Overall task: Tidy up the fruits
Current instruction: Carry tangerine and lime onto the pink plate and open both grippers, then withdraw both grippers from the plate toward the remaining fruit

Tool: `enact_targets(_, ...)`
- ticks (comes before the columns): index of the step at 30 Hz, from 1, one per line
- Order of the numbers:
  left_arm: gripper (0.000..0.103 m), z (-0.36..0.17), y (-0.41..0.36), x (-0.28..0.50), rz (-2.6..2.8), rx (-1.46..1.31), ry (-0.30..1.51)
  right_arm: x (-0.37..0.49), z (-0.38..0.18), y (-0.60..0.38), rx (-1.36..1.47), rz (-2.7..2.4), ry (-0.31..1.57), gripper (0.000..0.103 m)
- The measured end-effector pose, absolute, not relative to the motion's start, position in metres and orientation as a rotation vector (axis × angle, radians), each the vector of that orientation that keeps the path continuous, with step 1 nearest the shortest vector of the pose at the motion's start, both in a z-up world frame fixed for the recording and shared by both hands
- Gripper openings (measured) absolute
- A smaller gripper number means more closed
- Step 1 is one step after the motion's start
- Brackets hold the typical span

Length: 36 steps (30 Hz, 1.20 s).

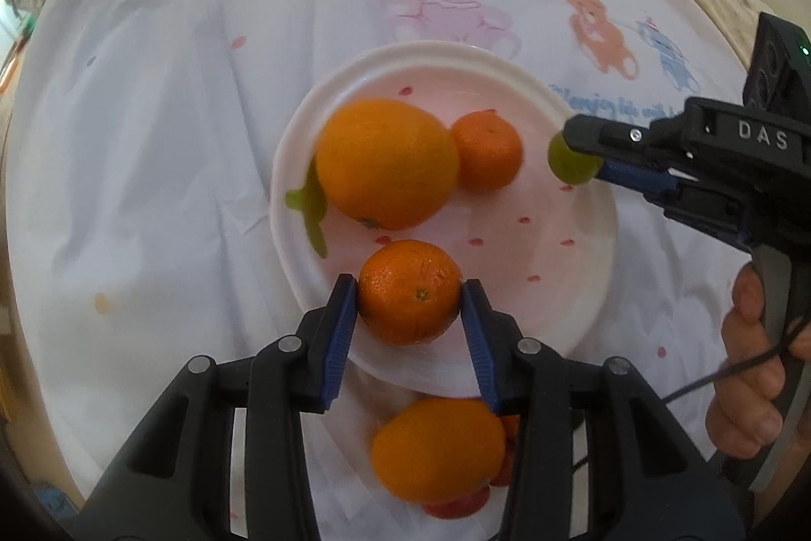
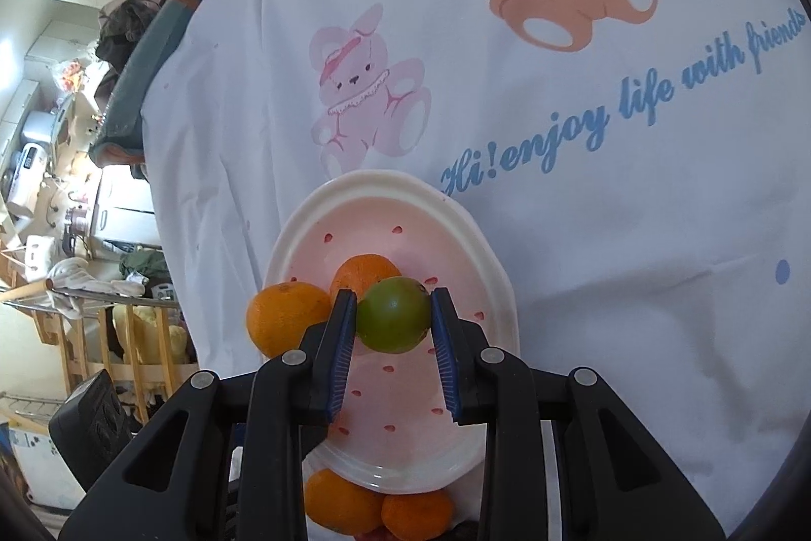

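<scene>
A white plate (image 1: 405, 51) with a pink, red-dotted middle lies on a white cartoon-print cloth. It holds a large orange (image 1: 388, 163), a small mandarin (image 1: 486, 158) and a green piece (image 1: 309, 206) by its left rim. My left gripper (image 1: 408, 287) is shut on a small orange (image 1: 410, 302) over the plate's near edge. My right gripper (image 1: 578, 158) comes in from the right, shut on a green lime (image 1: 562, 166) above the plate's right side. In the right wrist view the right gripper (image 2: 393, 295) clamps the lime (image 2: 393, 318) over the plate (image 2: 385, 178).
Another orange (image 1: 438, 449) and some red fruit (image 1: 456, 508) lie on the cloth just in front of the plate. A hand (image 1: 750, 368) holds the right gripper's handle. Cluttered shelves and a wooden rack (image 2: 101, 338) stand past the cloth's left edge.
</scene>
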<state>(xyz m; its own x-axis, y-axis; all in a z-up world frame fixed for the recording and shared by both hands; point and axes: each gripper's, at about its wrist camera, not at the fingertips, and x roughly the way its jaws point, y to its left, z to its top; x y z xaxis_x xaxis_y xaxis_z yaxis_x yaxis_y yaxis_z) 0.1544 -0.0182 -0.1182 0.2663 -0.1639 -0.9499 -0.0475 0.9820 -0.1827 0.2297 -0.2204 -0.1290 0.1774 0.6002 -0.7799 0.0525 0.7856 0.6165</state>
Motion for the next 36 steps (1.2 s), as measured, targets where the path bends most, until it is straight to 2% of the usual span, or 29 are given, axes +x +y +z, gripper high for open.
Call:
enact_targets(10, 0.039, -0.121, -0.026, 0.156, -0.087, -0.117, 1.304, 0.231, -0.141, -0.215, 0.514, 0.362, 1.379, 0.032)
enact_targets(12, 0.039, -0.121, -0.028, 0.156, -0.085, -0.106, 1.307, 0.231, -0.14, -0.218, 0.527, 0.364, 1.374, 0.034)
enact_targets(13, 0.041, -0.121, -0.029, 0.157, -0.084, -0.101, 1.308, 0.231, -0.14, -0.219, 0.531, 0.362, 1.369, 0.035)
enact_targets(14, 0.049, -0.121, -0.029, 0.158, -0.079, -0.097, 1.311, 0.231, -0.139, -0.219, 0.533, 0.362, 1.367, 0.035)
enact_targets(16, 0.059, -0.119, -0.029, 0.158, -0.091, -0.107, 1.298, 0.232, -0.139, -0.219, 0.539, 0.368, 1.369, 0.035)
enact_targets(19, 0.068, -0.114, -0.031, 0.157, -0.084, -0.08, 1.285, 0.232, -0.137, -0.218, 0.534, 0.371, 1.363, 0.045)
enact_targets(20, 0.07, -0.113, -0.03, 0.157, -0.078, -0.077, 1.283, 0.232, -0.135, -0.219, 0.534, 0.368, 1.353, 0.053)
enact_targets(21, 0.071, -0.113, -0.03, 0.157, -0.077, -0.08, 1.283, 0.232, -0.133, -0.218, 0.532, 0.367, 1.346, 0.055)
enact_targets(25, 0.072, -0.112, -0.027, 0.158, -0.074, -0.096, 1.298, 0.232, -0.129, -0.215, 0.507, 0.366, 1.339, 0.055)
enact_targets(29, 0.076, -0.11, -0.025, 0.159, -0.087, -0.12, 1.306, 0.231, -0.12, -0.21, 0.428, 0.344, 1.309, 0.065)
enact_targets(36, 0.076, -0.094, -0.02, 0.154, -0.095, -0.123, 1.255, 0.216, -0.094, -0.219, 0.407, 0.353, 1.256, 0.066)
